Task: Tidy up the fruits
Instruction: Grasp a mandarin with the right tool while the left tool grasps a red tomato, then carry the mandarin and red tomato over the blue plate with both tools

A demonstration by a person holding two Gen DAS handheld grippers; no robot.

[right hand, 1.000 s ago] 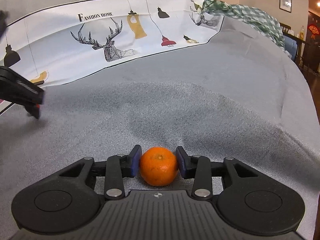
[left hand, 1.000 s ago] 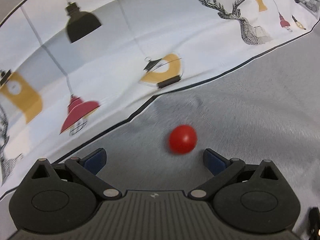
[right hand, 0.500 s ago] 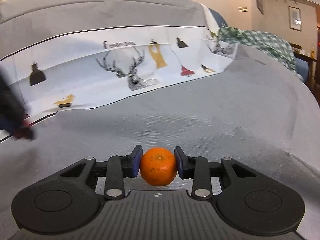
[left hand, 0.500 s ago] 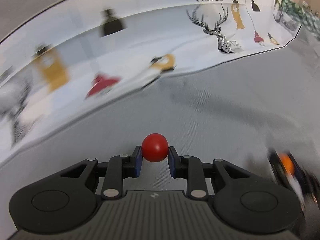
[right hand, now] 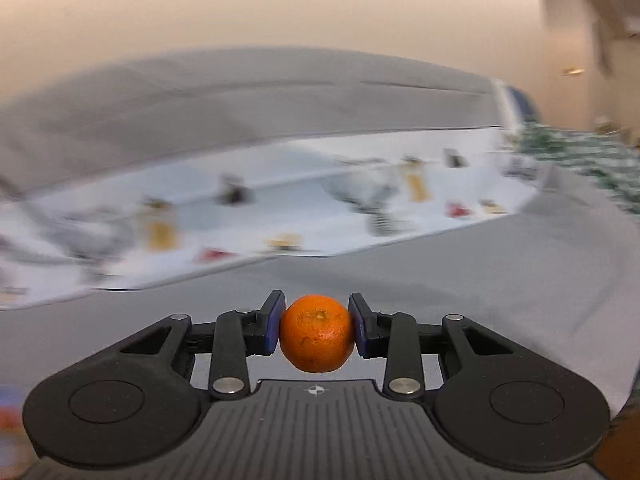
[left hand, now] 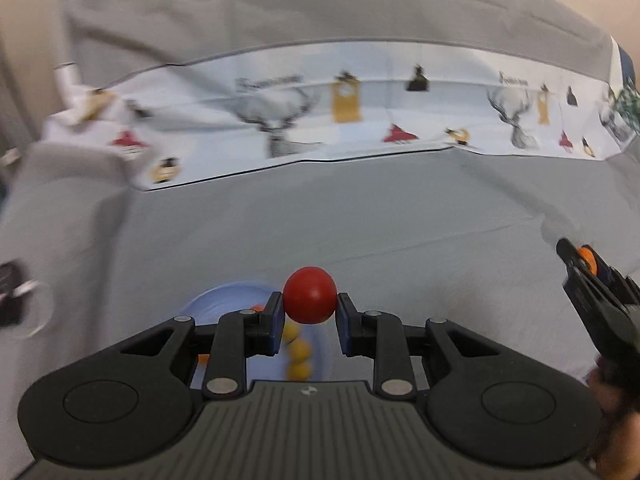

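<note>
My left gripper [left hand: 309, 312] is shut on a small red tomato [left hand: 309, 294], held clear of the grey cloth. Directly below it lies a pale blue plate [left hand: 224, 300] holding several small yellow fruits [left hand: 300, 350]; most of the plate is hidden by the gripper body. My right gripper [right hand: 316, 326] is shut on an orange mandarin [right hand: 317, 333], lifted above the grey cloth. In the left wrist view the right gripper [left hand: 582, 266] shows at the right edge with the mandarin [left hand: 587, 259] between its fingers.
A grey cloth [left hand: 400, 220] covers the sofa seat and back. A white printed sheet [left hand: 360, 120] with deer and lamps lies along the back. A dark object [left hand: 12, 280] sits at the left edge. Green checked fabric [right hand: 580, 156] lies far right.
The left gripper shut on the red tomato, lifted it and carried it over the blue plate. The right gripper rose with the mandarin and tilted up, so more of the wall shows.
</note>
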